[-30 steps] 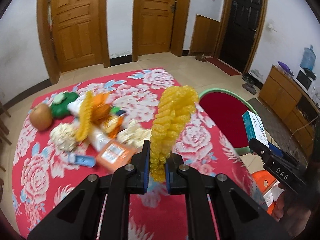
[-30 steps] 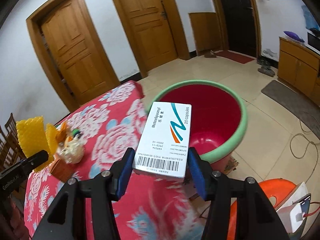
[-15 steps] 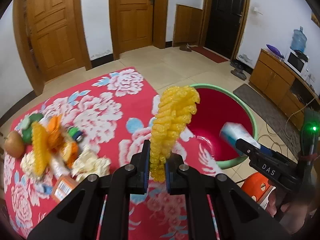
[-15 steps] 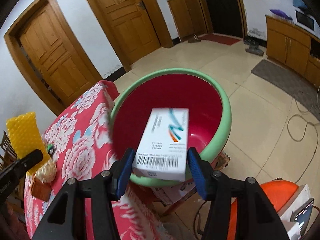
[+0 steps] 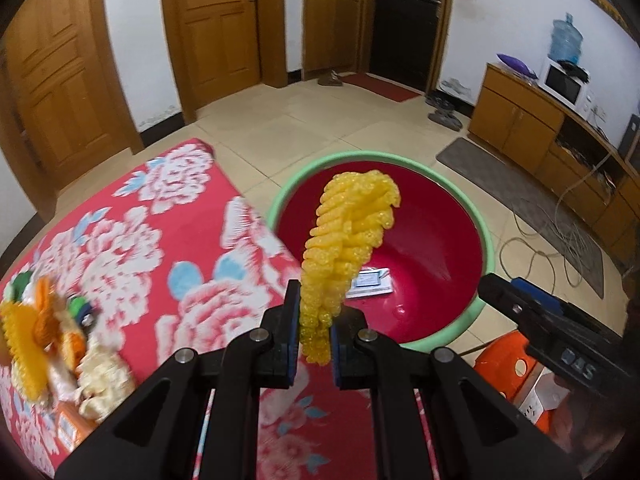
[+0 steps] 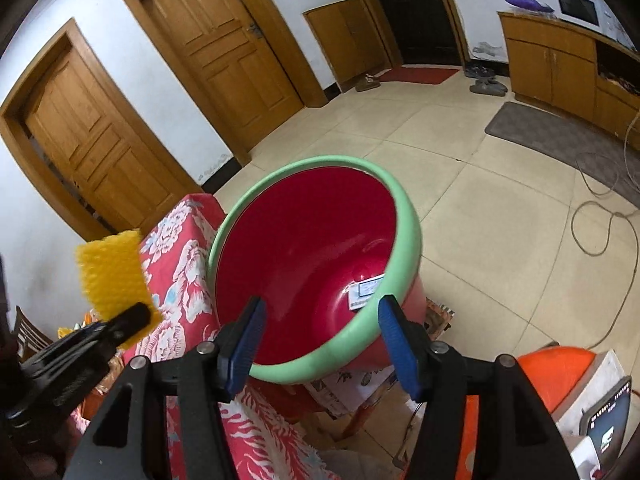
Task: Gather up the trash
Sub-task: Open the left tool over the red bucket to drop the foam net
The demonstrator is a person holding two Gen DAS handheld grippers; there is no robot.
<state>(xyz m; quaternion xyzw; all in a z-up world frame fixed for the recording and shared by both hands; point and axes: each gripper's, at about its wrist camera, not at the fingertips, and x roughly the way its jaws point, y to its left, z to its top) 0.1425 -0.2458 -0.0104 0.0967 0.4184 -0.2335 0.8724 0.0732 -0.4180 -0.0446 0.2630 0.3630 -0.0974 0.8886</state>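
Left wrist view: the left tool (image 5: 314, 332) is pinching the lower end of a yellow foam net (image 5: 348, 240), which is standing up at the frame's centre in front of the red basin (image 5: 486, 236). The right tool (image 6: 320, 340), in the lower middle of its own view, is gaping with nothing between its blue pads (image 6: 394, 336), its jaws having just been opening. The white medicine box (image 6: 366, 290) is lying on the basin's floor. Remaining trash (image 5: 52, 340) is sitting blurred at the lower left on the floral-clothed counter (image 5: 160, 248).
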